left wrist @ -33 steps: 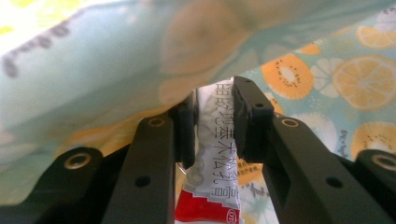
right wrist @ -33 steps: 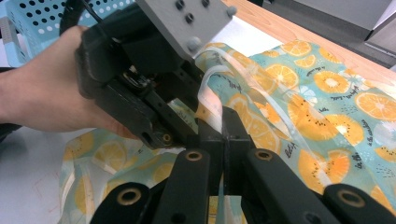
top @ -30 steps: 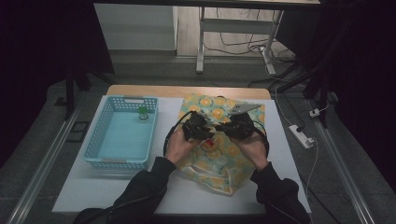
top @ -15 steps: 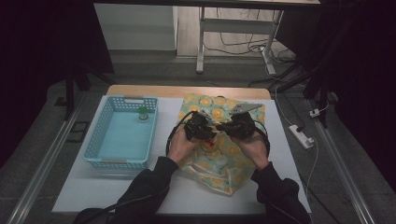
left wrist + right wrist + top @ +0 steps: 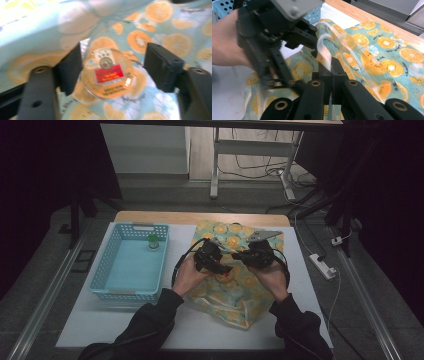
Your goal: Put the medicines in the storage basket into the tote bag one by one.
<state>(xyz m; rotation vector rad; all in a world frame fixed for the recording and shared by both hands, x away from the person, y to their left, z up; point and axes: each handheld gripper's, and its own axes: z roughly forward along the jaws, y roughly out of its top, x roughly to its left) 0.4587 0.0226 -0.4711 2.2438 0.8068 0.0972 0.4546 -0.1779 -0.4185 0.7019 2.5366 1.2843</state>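
One orange-print bag (image 5: 235,290), one blue basket (image 5: 107,270), one small bottle (image 5: 153,241), one round jar (image 5: 108,72), two grippers.

Dark, long sleeves (image 5: 150,320) on both forearms, bunched at the wrists; bare hands. Left tongs (image 5: 216,262) and right tongs (image 5: 248,256): matt black bodies, blocky, with a black cable (image 5: 176,265) looping off each. Grey three-cornered plate (image 5: 264,235) on top of the right one, another on the left with a round screw head. Black linkage bars (image 5: 312,100) with brass-ringed pivot holes. Square black pads (image 5: 161,65), small screw recesses on top.
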